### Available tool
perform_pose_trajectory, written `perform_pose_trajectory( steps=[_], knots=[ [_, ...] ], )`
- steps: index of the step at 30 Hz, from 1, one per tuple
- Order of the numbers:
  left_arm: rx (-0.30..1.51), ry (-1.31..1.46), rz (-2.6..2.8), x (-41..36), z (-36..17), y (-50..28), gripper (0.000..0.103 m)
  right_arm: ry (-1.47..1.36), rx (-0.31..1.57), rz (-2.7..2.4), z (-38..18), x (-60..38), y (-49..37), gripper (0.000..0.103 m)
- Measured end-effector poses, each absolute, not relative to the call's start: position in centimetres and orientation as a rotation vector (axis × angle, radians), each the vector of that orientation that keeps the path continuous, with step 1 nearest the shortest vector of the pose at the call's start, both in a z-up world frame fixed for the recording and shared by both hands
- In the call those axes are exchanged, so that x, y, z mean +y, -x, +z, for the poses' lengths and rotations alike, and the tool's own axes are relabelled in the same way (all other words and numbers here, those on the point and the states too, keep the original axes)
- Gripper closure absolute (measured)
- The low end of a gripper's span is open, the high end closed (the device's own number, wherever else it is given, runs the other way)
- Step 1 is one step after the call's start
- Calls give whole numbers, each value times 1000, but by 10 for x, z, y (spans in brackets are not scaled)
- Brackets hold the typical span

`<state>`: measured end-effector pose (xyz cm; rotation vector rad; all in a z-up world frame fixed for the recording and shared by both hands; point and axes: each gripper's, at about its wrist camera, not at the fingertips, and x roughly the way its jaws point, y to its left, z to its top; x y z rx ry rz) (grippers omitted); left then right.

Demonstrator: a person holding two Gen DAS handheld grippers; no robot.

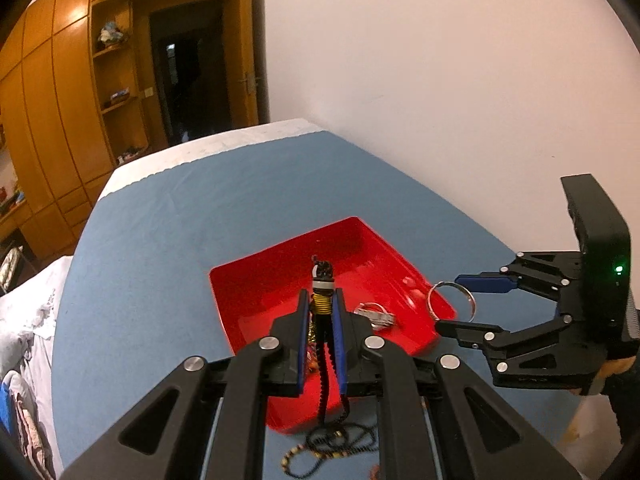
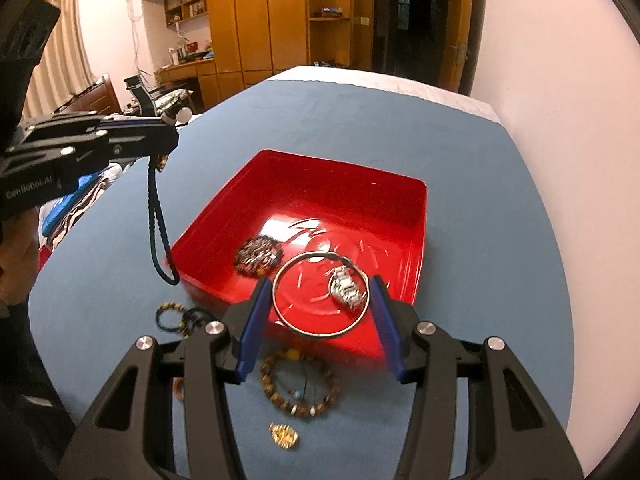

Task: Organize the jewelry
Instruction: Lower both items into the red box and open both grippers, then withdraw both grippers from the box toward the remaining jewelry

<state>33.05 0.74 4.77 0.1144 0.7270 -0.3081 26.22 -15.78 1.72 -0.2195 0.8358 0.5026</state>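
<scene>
Right wrist: tray at centre has beads and watch; my right gripper gapes around a bangle, left gripper pinches a cord; bracelets below remain

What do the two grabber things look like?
Both are black plastic with silver round bolts and triangle-shaped holes. The left gripper and right gripper have blue pads inside their jaws. White writing is printed on the left one's side, and a small green light glows on the right one's boxy body.
</scene>
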Motion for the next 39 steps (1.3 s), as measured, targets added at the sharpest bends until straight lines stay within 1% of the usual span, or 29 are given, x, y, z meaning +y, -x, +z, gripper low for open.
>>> perform_pose_trajectory(
  steps=[6, 13, 25, 27, 29, 31, 34, 36, 37, 39],
  knots=[
    [759, -98, -282, 13, 29, -366, 93, 208, 900, 470, -4, -152, -305, 54],
    [837, -98, -264, 15, -12, -399, 92, 207, 984, 442, -41, -147, -340, 54],
    [947, -104, -234, 15, -73, -417, 91, 306, 1032, 414, -65, -133, -346, 54],
    [954, -101, -236, 15, -77, -417, 86, 323, 1035, 412, -67, -131, -346, 54],
    [953, -107, -232, 14, -80, -415, 78, 335, 1037, 411, -70, -131, -344, 54],
    [954, -112, -231, 13, -82, -416, 74, 334, 1039, 410, -72, -132, -343, 52],
    [955, -104, -231, 15, -84, -413, 73, 329, 1032, 412, -69, -133, -344, 48],
    [950, -98, -228, 18, -83, -409, 70, 331, 1024, 407, -68, -136, -344, 41],
    [945, -93, -227, 20, -82, -407, 68, 334, 1021, 407, -67, -136, -344, 41],
    [936, -88, -226, 22, -79, -401, 68, 333, 1014, 404, -66, -138, -343, 41]
  ],
)
